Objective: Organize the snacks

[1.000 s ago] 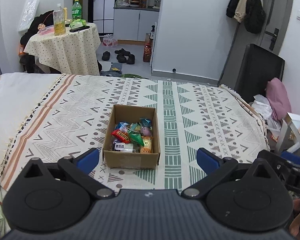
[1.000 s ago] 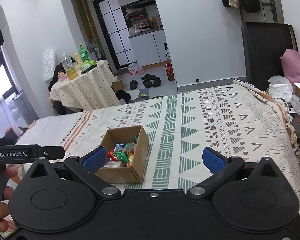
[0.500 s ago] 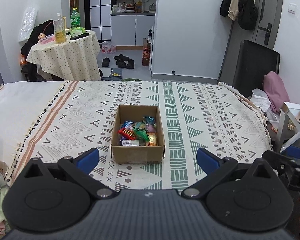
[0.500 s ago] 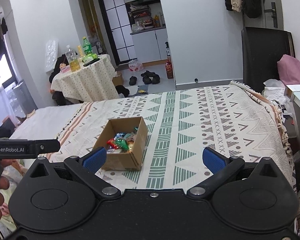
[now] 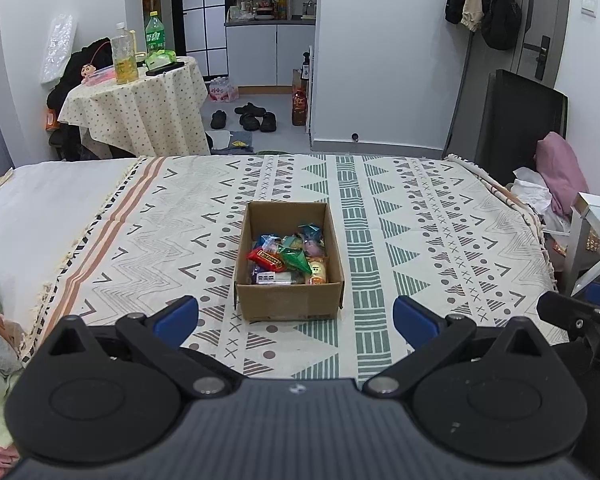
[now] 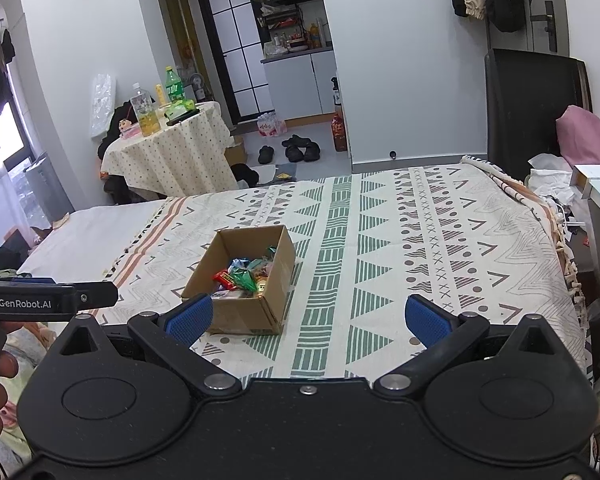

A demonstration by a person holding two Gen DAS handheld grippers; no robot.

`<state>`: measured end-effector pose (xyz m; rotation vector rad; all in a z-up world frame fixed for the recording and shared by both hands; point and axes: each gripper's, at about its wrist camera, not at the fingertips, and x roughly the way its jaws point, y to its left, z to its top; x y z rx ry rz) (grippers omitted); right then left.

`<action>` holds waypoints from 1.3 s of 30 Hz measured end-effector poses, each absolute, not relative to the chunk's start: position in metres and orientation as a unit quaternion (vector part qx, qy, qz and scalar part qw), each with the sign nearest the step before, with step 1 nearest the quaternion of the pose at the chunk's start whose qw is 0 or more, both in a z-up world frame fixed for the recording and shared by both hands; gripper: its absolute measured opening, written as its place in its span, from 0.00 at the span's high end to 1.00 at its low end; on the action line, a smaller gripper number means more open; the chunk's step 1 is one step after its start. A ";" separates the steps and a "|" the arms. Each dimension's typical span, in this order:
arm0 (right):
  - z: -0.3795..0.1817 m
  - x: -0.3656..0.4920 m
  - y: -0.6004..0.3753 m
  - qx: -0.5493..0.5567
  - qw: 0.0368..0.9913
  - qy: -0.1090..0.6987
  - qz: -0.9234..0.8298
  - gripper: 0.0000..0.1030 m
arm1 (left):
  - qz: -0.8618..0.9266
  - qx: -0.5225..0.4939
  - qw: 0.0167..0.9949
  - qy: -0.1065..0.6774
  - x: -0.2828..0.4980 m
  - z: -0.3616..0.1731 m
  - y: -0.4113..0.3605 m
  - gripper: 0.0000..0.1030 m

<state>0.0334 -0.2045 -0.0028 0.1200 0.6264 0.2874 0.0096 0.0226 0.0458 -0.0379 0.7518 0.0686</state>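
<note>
Snacks (image 5: 286, 256) piled in cardboard box (image 5: 289, 304) on patterned bedspread (image 5: 440, 240), 12 o'clock of left gripper (image 5: 296, 316), 11 o'clock of right gripper (image 6: 308, 316), both spread wide, empty.

Left gripper (image 5: 296, 316): black body, blue ribbed pads, silver pivot screws. Right gripper (image 6: 307, 316): same. "GenRobot.AI" lettering at left edge; bare fingers (image 6: 4, 364) lower left.
</note>
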 end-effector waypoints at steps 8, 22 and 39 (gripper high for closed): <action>-0.002 0.033 -0.203 0.058 0.940 0.307 0.141 0.00 | 0.033 -0.020 0.931 0.364 0.008 0.049 0.024 0.00; 0.000 0.033 -0.200 0.050 0.940 0.306 0.145 0.00 | 0.030 -0.022 0.930 0.365 0.008 0.051 0.025 0.00; 0.000 0.032 -0.200 0.049 0.939 0.306 0.146 0.00 | 0.031 -0.023 0.930 0.365 0.007 0.051 0.024 0.00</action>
